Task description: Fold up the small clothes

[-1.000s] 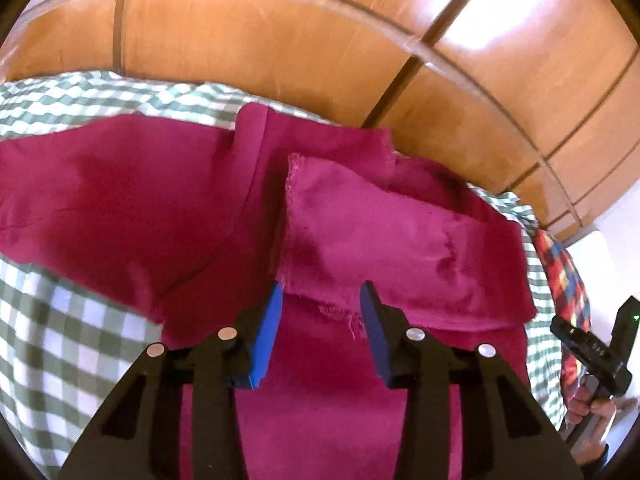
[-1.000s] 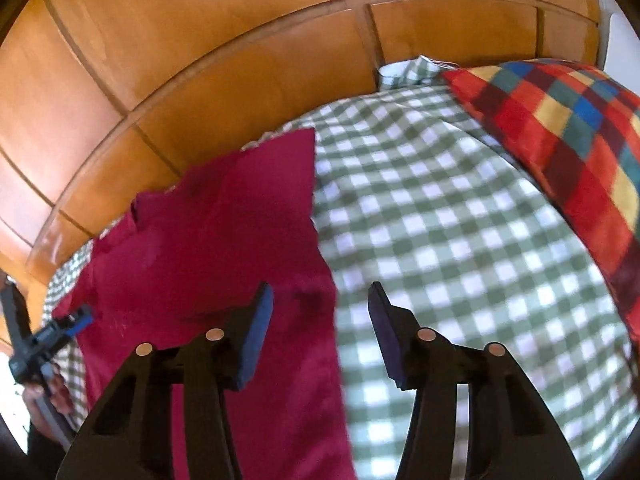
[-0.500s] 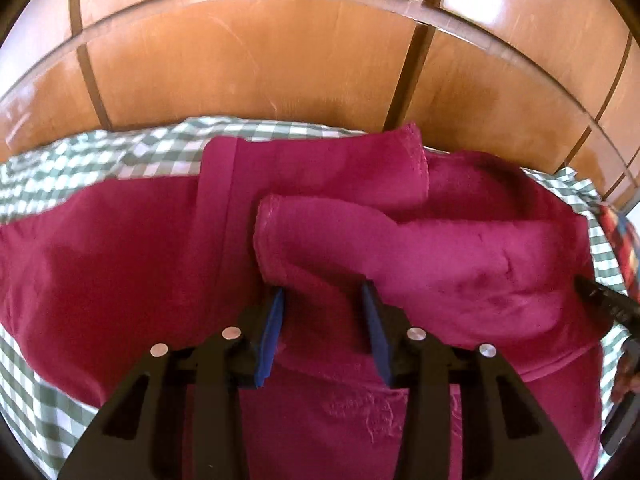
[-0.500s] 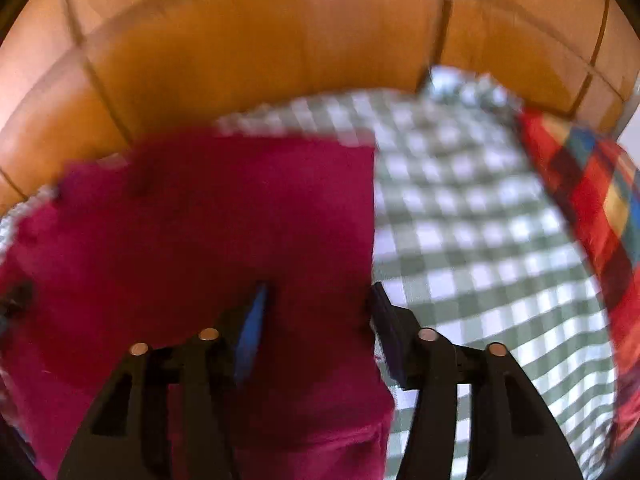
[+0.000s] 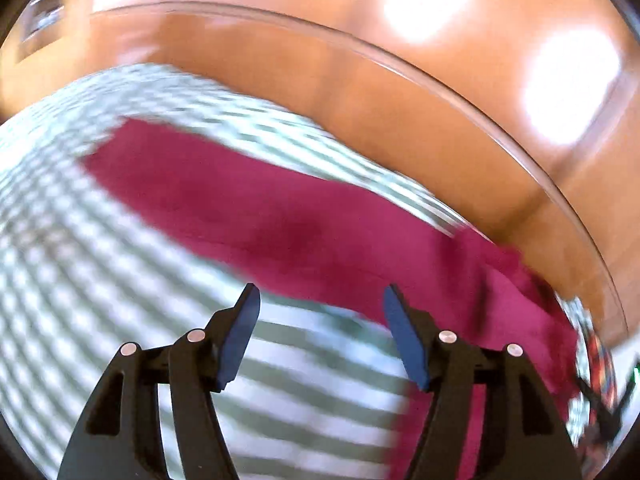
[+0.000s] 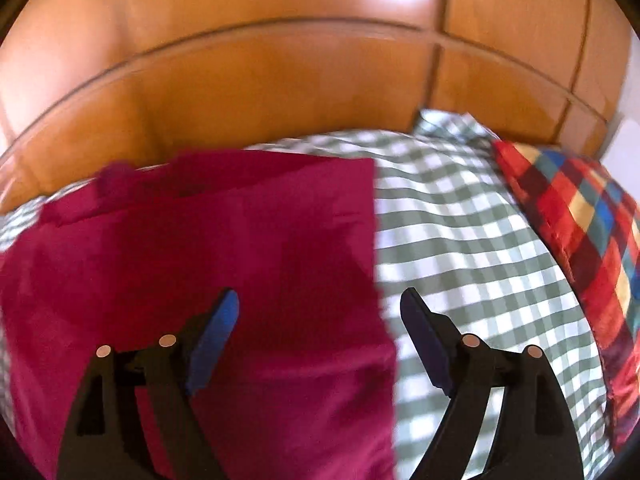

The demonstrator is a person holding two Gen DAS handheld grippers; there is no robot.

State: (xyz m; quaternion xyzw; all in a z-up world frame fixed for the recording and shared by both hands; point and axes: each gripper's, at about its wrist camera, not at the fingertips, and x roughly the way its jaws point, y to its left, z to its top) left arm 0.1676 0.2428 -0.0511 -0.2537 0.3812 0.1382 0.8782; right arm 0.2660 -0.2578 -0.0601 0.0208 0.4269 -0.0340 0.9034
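A crimson garment [image 6: 224, 248] lies flat on a green-and-white checked bedsheet [image 6: 452, 240]. In the right wrist view my right gripper [image 6: 320, 312] is open and empty above the garment's right edge. In the blurred left wrist view the garment [image 5: 288, 224] stretches from upper left to lower right. My left gripper [image 5: 322, 308] is open and empty over the sheet [image 5: 80, 264], just below the garment's near edge.
A wooden headboard [image 6: 280, 80] rises behind the bed in both views. A red, blue and yellow checked pillow [image 6: 576, 224] lies at the right. The other gripper shows faintly at the left wrist view's lower right edge.
Both grippers have opened wider. The left gripper has swung left off the folded sleeve and now hangs over the sheet. The right gripper has shifted a little.
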